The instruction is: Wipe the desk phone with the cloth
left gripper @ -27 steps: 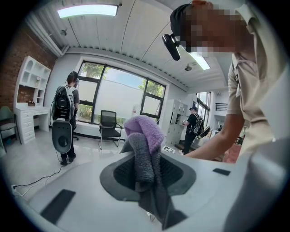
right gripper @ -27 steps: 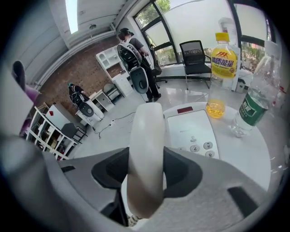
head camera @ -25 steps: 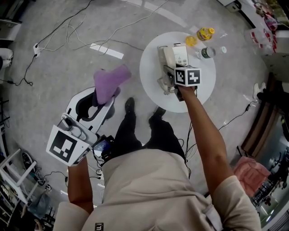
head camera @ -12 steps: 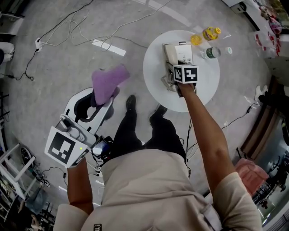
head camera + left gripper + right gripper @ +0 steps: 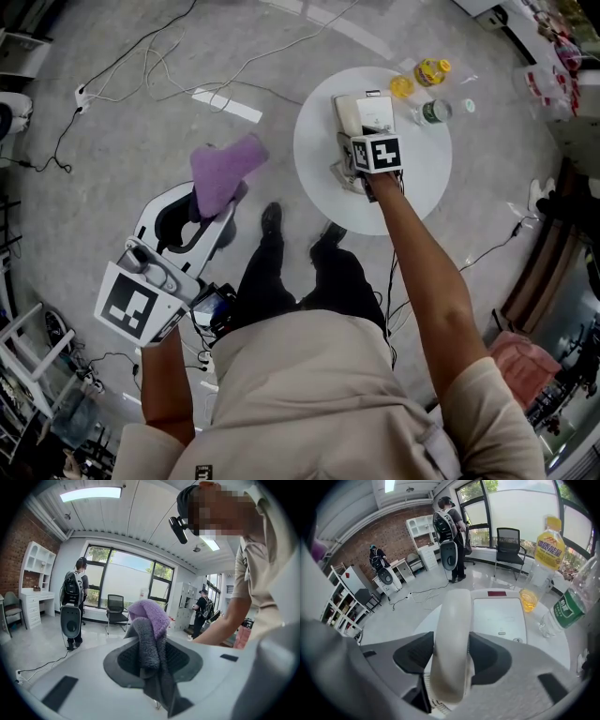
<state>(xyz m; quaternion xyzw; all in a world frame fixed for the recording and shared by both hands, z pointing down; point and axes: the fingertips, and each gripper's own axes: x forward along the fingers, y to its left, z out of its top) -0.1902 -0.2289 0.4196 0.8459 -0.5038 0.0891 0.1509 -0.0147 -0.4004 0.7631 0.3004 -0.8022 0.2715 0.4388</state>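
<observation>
- Handset (image 5: 451,639): between the jaws of right gripper (image 5: 452,660), which are opening; it hides much of desk phone (image 5: 499,613) on table (image 5: 422,183).
- Cloth (image 5: 149,620): clamped in left gripper (image 5: 151,658), well off the table; we lose its lower end.
- Against a second ago: we find the cloth no nearer the table.

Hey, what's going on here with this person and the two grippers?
A person is working at a desk phone on a round white table. The left gripper has a purple cloth clamped in its jaws, out over the floor, off the table. The right gripper is at the phone, its jaws opening with the handset between them. The cloth is not touching the phone.
</observation>
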